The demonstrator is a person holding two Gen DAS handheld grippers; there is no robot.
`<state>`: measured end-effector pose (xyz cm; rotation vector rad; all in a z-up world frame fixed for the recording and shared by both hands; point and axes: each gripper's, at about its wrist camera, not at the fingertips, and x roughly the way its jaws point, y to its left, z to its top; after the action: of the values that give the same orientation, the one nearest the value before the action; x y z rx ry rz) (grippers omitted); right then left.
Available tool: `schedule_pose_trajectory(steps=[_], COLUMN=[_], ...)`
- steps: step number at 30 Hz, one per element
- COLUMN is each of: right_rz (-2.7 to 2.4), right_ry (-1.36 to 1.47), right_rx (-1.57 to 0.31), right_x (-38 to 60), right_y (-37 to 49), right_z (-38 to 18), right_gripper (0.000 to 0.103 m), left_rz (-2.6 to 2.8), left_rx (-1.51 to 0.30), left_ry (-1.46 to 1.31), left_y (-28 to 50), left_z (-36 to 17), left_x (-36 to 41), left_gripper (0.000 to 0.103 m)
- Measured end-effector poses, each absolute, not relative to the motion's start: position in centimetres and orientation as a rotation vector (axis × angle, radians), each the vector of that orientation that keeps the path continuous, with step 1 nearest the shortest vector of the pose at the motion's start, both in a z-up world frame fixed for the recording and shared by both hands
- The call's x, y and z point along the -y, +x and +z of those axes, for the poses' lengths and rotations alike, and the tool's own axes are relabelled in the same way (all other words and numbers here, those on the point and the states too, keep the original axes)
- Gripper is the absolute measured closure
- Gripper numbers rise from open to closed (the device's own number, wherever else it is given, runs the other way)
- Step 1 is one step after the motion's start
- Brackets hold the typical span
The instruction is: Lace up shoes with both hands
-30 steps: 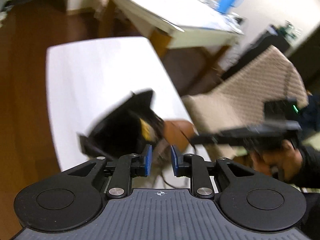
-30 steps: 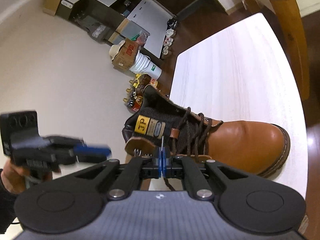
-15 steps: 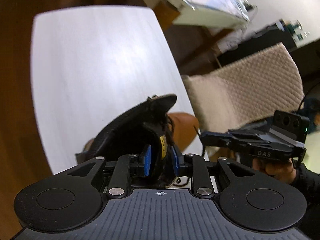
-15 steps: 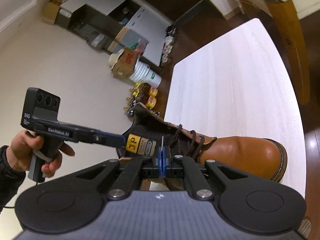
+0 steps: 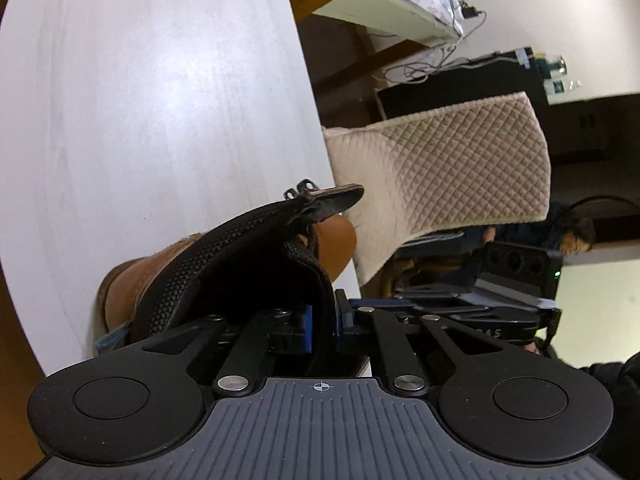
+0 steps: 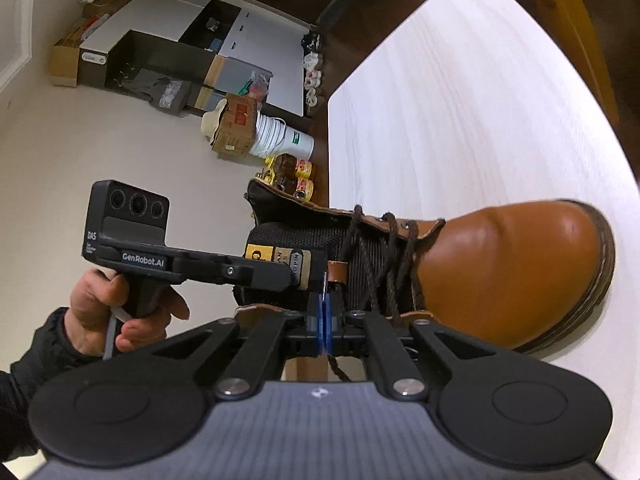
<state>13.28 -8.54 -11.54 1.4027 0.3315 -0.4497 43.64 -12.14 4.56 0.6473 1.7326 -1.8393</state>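
Jaws of the left gripper [image 5: 322, 326] had just been closing on the boot's [image 6: 508, 268] tongue [image 5: 280, 276]; right gripper [image 6: 325, 330] jaws were clenched on a lace [image 6: 338, 368].

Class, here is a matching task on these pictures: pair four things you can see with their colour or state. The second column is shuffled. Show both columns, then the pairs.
1. boot toe
2. lace
3. table
4. right gripper

A. white
B. shut on a lace end
C. dark brown
D. tan leather

Pairs: 1-D, 2-C, 3-A, 4-B
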Motion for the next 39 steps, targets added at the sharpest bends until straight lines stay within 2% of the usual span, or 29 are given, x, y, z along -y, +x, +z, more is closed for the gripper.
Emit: schedule_pose_trajectory(steps=[11,20,22,24,26,32,36,39], right_rz=[-0.444,-0.521,-0.522,-0.511,-0.503,-0.492,-0.487,-0.493], right_ry=[1.474,1.389,1.392,1.402,1.412,1.369,1.324,1.265], right_rx=[-0.33,-0.249,-0.243,-0.233,-0.236,-0.298,-0.372,-0.389], right_x=[8.8,8.4,8.2,8.0,7.8,7.9,8.1,8.0], right_y=[13.8,14.9,15.0,14.7,14.2,14.6,15.5,15.9], right_z=[-13.5,-13.2,-13.3,-13.2,-13.0,-12.6,-12.5,-11.7], right_gripper=[0.101,0.1,0.098,0.089,0.087,0.088,0.098,0.1], left_rz=[-1.853,-1.853,-1.853,-1.853,-1.85,-1.858,-1.865,-1.864], left_rx=[-1.731,-1.718,-1.728,-1.731,-1.737,-1.732,-1.719,-1.721], left_ry=[0.649,0.661,0.657,0.651,0.644,0.647,0.658,0.659], left_y=[43.6,43.7,43.6,43.7,43.8,43.5,43.5,43.6], left_z=[4.8,4.7,4.7,4.6,4.5,4.6,4.7,4.6], left_x=[11.8,11.7,11.8,11.8,11.9,12.0,11.8,11.7], left_gripper=[0.093,0.093,0.093,0.093,0.093,0.093,0.093,0.093])
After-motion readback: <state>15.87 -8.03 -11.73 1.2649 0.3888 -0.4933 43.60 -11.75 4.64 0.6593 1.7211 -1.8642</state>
